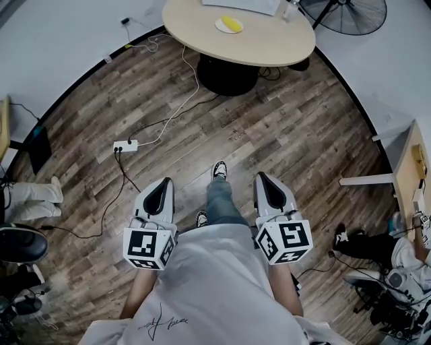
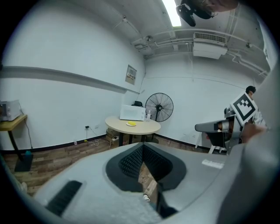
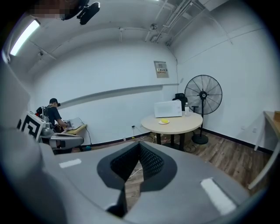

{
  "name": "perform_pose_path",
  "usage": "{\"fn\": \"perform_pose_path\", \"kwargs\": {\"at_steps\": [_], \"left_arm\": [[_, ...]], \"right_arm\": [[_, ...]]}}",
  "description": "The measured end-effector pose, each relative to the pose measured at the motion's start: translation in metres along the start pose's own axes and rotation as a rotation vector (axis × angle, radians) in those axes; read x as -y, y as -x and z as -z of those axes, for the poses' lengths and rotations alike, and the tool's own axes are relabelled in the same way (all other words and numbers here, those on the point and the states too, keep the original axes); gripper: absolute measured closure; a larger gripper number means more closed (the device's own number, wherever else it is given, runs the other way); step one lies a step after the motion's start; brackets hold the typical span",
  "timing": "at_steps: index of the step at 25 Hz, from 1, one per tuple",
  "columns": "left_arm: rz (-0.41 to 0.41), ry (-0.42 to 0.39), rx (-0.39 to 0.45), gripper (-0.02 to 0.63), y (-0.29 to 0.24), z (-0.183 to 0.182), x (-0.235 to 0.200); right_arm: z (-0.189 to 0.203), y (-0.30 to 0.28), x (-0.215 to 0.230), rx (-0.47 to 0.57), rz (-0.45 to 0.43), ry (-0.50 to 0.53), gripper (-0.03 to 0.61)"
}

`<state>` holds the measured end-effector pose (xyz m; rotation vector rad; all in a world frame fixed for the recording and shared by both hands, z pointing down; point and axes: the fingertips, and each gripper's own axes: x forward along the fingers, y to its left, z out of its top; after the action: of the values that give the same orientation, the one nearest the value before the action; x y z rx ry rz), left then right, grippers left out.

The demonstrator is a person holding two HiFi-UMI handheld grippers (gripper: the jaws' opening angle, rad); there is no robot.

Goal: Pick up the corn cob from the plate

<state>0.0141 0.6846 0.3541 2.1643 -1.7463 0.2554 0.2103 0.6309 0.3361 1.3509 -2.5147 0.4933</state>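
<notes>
The corn cob [image 1: 231, 23] lies yellow on a small white plate [image 1: 219, 26], and the plate sits on a round, pale wooden surface [image 1: 269, 42] at the far side of the room, well apart from both grippers. In the left gripper view the corn cob [image 2: 131, 123] shows as a small yellow spot near the front edge of the surface [image 2: 146, 127], with a white box [image 2: 132, 113] standing behind it. A bottle [image 3: 187, 108] stands just beside the box in the right gripper view. A black pedestal fan [image 1: 345, 13] stands on the floor just past the surface.

Between the surface and the person stretches a wood-plank floor [image 1: 283, 128]. A white power strip [image 1: 126, 145] lies on it, with cables running off toward the wall and the surface's base.

The person stands on this floor, one shoe [image 1: 219, 169] forward, holding a gripper in each hand at waist level, both pointing toward the surface. The left gripper [image 1: 164, 182] has its jaws brought together at the tips with nothing between them; only floor shows through the gap lower down. The right gripper [image 1: 262, 176] is likewise closed and empty, its ribbed black pads [image 3: 151, 159] meeting at the front
</notes>
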Motion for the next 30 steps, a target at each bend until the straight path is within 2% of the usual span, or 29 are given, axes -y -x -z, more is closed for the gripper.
{"fn": "perform_pose_path", "kwargs": {"at_steps": [4, 9, 20, 23, 26, 30], "left_arm": [[-0.005, -0.028, -0.002, 0.621, -0.032, -0.016, -0.011], [-0.019, -0.003, -0.001, 0.62, -0.079, -0.033, -0.031], [-0.038, 0.009, -0.001, 0.62, -0.207, -0.093, -0.054], [-0.017, 0.051, 0.006, 0.62, -0.24, -0.107, -0.052], [-0.007, 0.068, 0.008, 0.62, -0.27, -0.118, -0.05], [-0.005, 0.052, 0.003, 0.617, -0.302, -0.131, -0.05]], "right_arm": [[-0.022, -0.032, 0.013, 0.025, 0.01, 0.01, 0.58], [-0.041, -0.078, 0.037, 0.014, 0.015, 0.05, 0.58], [-0.097, -0.189, 0.115, 0.001, -0.018, -0.018, 0.58], [-0.112, -0.215, 0.137, 0.016, -0.028, -0.051, 0.58], [-0.122, -0.238, 0.159, 0.024, -0.065, -0.103, 0.568], [-0.133, -0.261, 0.17, 0.027, -0.165, -0.131, 0.568]]}}
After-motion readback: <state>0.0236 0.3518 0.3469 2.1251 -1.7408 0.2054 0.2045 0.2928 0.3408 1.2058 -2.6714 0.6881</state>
